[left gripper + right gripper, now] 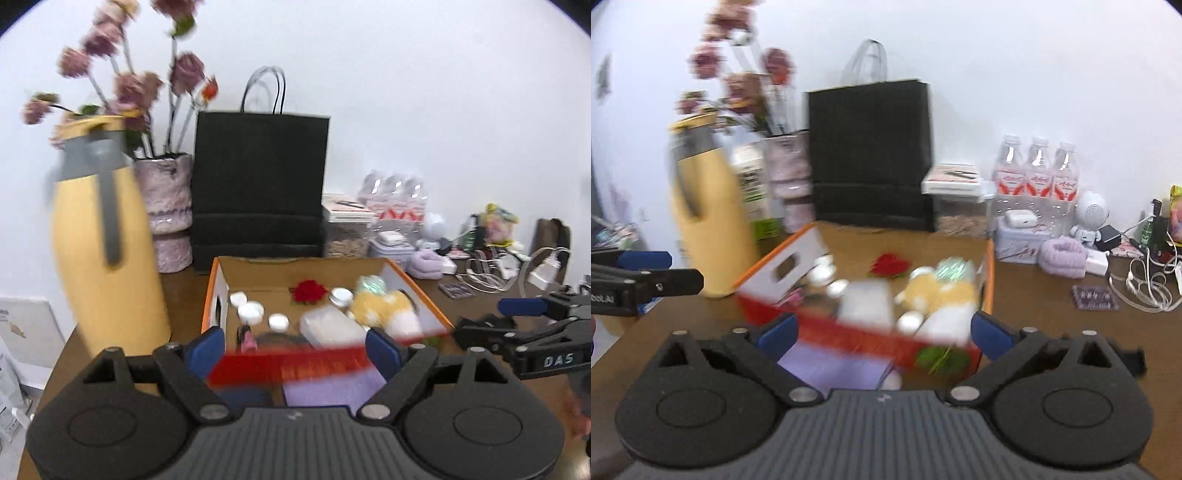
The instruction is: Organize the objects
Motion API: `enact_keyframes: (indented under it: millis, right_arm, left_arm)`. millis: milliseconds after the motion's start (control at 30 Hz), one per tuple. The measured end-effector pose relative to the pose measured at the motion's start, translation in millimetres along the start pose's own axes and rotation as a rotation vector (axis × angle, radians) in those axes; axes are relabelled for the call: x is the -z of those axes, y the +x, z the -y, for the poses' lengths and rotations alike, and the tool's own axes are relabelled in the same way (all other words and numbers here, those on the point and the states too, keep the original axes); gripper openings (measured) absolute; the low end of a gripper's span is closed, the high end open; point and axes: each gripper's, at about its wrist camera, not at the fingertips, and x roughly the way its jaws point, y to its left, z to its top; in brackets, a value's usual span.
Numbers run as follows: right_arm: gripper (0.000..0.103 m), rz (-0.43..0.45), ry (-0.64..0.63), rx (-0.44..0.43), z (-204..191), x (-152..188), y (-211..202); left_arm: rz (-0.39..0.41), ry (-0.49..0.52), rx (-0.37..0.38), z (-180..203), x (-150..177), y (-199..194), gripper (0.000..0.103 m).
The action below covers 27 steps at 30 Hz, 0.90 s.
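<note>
We have both grippers spread wide and holding nothing: the left gripper point(295, 347) and the right gripper point(882, 332) each look over the near red edge of the box point(413, 284), which sits on the table point(1052, 332) straight ahead. The box's long axis runs away from us toward the black bag point(258, 184). Neither hand looks clearly nearer, we judge.

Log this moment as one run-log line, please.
left gripper: open, empty | right gripper: open, empty | cardboard box: on table, holds red rose, plush toy, white jars
</note>
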Motion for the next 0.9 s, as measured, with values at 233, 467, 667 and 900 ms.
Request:
enact_keyframes:
  millis: [233, 467, 667, 900]
  right_arm:
    - [0.103, 0.066, 0.086, -0.040, -41.7, 108.2, -88.3]
    - [0.103, -0.058, 0.019, -0.027, -57.3, 171.4, -138.8]
    - [0.103, -0.019, 0.066, 0.032, -46.3, 167.4, -140.9]
    - [0.097, 0.035, 0.109, 0.028, -33.9, 148.9, -106.0]
  left_arm:
    - [0.019, -0.039, -0.021, 10.4, 116.6, -109.6, 0.097]
    - [-0.100, -0.105, -0.082, -0.3, 173.3, -151.0, 0.097]
    - [-0.054, -0.123, -0.084, 1.8, 162.4, -145.5, 0.097]
    - [-0.033, -0.099, -0.005, 5.8, 132.6, -86.7, 0.095]
